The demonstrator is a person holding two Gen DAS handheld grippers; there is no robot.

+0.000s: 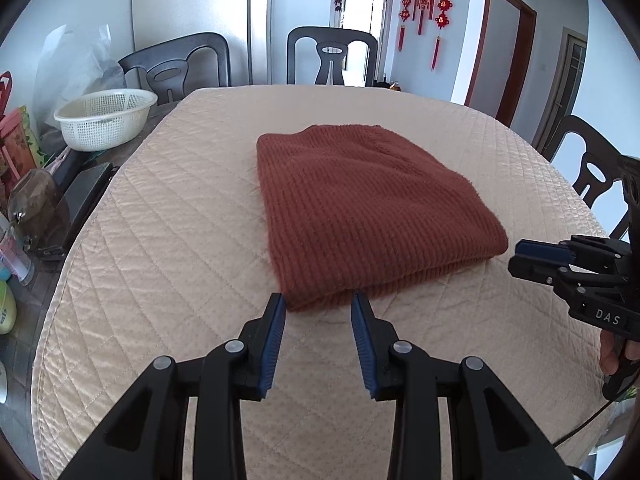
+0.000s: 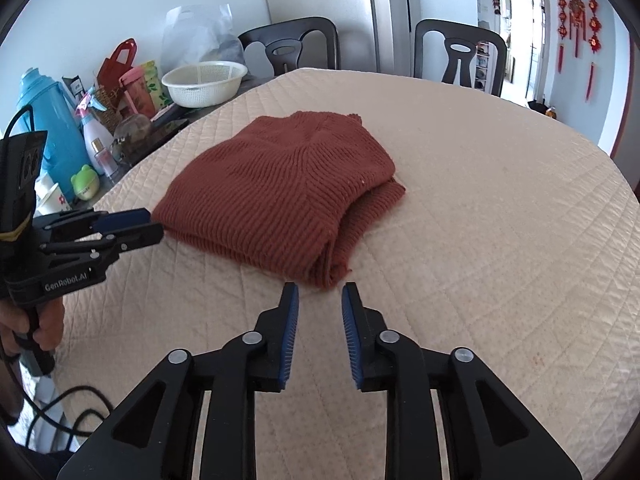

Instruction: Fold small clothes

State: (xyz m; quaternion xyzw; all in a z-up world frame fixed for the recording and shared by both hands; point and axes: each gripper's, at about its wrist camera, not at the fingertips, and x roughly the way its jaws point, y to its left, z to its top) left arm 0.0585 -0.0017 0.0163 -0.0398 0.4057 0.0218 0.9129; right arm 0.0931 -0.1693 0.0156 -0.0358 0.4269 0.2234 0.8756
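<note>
Jaws of both grippers, left (image 1: 319, 303) marked "GenRobot.AI", right (image 2: 320, 293) "DAS", gape empty beside the sweater (image 1: 360, 208).

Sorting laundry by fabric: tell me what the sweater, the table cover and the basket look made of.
Sweater: rust-brown ribbed knit, slightly fuzzy, likely wool or acrylic.
Table cover: beige quilted fabric with a faint sheen and diamond stitching, probably synthetic.
Basket: cream plastic by its look, with a perforated mesh wall.

Black tool (image 1: 319, 300) arms with ribbed blue pads (silver rivets).
</note>
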